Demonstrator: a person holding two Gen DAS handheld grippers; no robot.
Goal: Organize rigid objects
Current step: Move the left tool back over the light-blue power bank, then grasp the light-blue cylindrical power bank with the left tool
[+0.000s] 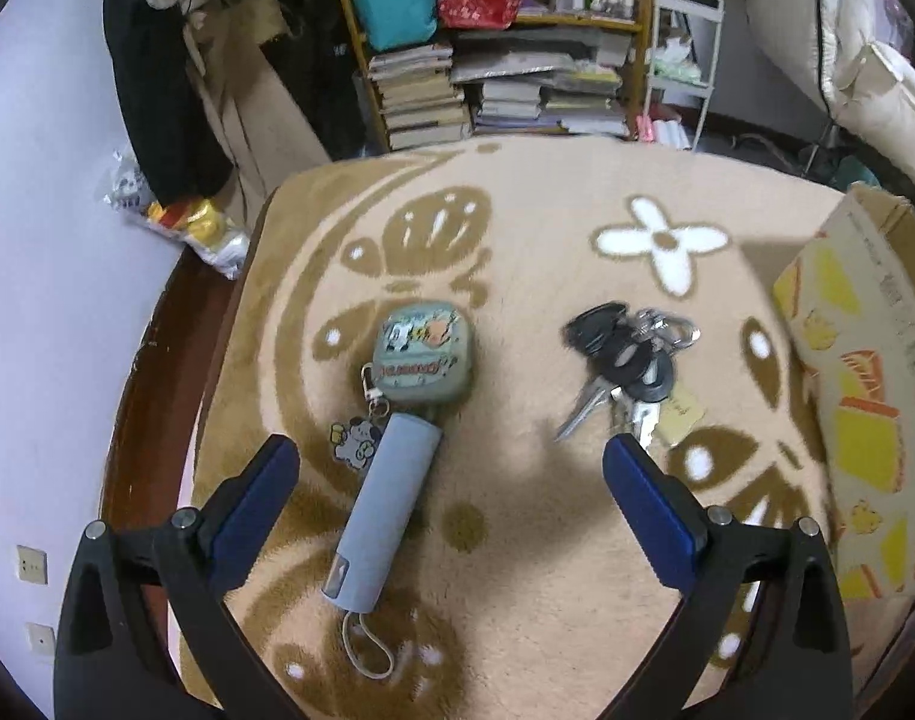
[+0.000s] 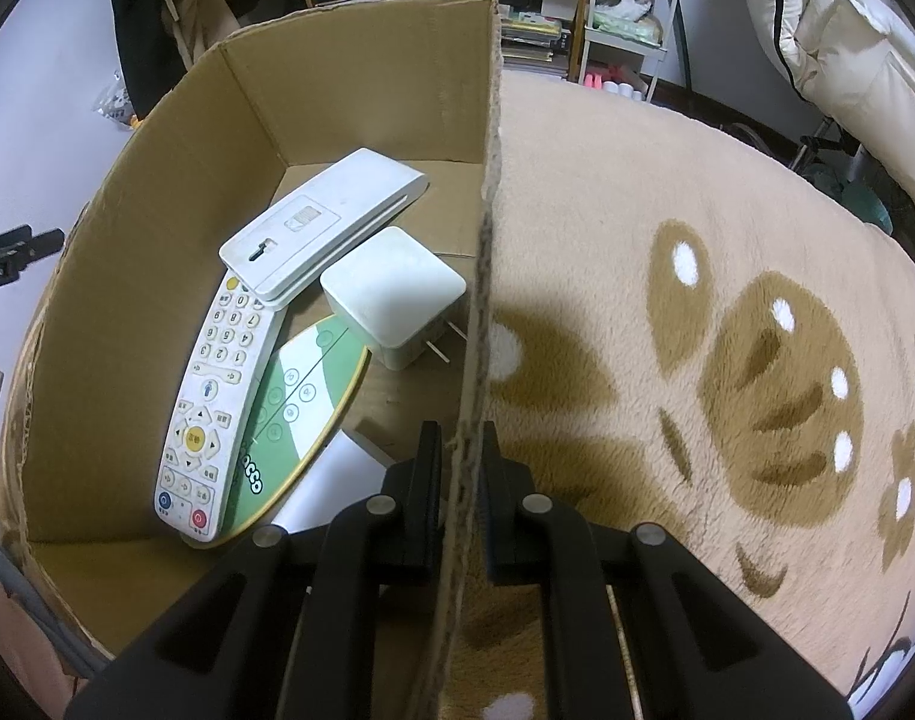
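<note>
Here the main risk sits with the three loose things on the blanket (image 1: 547,228): the grey-blue tube (image 1: 385,510) lies touching the small pouch (image 1: 424,354), joined to a dog charm (image 1: 354,441) by a clip, so a grab at one likely drags the other; the keys (image 1: 622,366) are a floppy bunch and could slip or snag the pile. The cardboard box (image 2: 157,192) could tip or slide if its wall is pulled. Left gripper (image 1: 451,450): jaws spread wide, holding nothing, hovering above the blanket between tube and keys. Right gripper (image 2: 462,456): jaws nearly closed, pinching the box's near wall. Inside the box: remote (image 2: 217,396), white case (image 2: 325,228), white cube (image 2: 391,294), green card (image 2: 295,402).
</note>
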